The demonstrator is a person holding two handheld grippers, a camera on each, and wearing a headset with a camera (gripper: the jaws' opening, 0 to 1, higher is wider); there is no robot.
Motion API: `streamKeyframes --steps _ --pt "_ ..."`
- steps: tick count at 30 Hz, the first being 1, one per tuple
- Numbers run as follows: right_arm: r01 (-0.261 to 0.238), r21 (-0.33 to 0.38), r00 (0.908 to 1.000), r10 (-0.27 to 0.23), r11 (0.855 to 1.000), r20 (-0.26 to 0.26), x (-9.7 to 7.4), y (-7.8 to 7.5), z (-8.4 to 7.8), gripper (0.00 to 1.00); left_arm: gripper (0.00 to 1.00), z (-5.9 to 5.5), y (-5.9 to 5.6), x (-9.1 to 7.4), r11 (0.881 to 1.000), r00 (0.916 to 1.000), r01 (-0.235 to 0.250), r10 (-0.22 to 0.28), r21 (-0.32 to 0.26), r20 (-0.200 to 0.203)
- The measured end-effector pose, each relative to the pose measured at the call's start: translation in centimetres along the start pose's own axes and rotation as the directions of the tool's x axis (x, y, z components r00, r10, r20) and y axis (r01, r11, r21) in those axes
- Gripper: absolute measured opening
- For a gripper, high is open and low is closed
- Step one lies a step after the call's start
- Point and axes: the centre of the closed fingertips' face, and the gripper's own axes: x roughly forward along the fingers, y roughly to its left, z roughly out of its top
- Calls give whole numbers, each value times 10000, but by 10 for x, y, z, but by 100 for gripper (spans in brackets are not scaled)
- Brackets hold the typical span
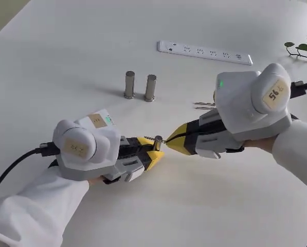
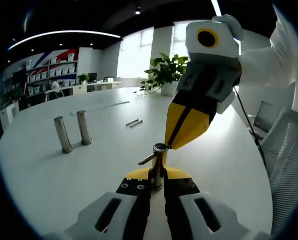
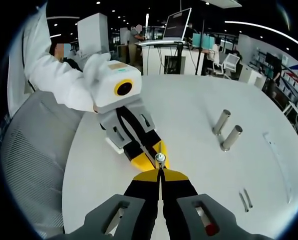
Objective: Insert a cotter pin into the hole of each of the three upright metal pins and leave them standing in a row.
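My left gripper point(image 1: 156, 149) is shut on a short metal pin point(image 1: 157, 143), held upright between its yellow tips point(image 2: 157, 175). My right gripper point(image 1: 168, 140) comes in from the right, jaws shut on a thin cotter pin point(image 1: 151, 137) at the pin's head. The cotter pin point(image 2: 146, 160) pokes out the far side of the held metal pin point(image 2: 159, 165). In the right gripper view the shut right gripper point(image 3: 160, 172) touches the pin's top point(image 3: 160, 158). Two other metal pins point(image 1: 129, 85) point(image 1: 150, 88) stand side by side farther back.
Two spare cotter pins point(image 1: 204, 106) lie on the white table behind the right gripper. A white power strip point(image 1: 204, 52) lies at the back, with a small plant point(image 1: 302, 47) at the far right. A cable trails from each gripper.
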Motion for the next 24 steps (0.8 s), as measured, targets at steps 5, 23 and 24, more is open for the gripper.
streamKeyframes --steps 5,23,24 --pt "9 -26 10000 -9 10000 -46 3 1 2 0 7 0 0 -1 10000 10000 -19 19 20 -6" --pt "225 125 9987 -231 9997 459 4 0 7 6 7 0 -1 0 9999 9999 -108 108 1 91" --pt "207 220 9983 -218 9995 538 4 0 7 6 7 0 0 0 9999 9999 -118 118 4 109"
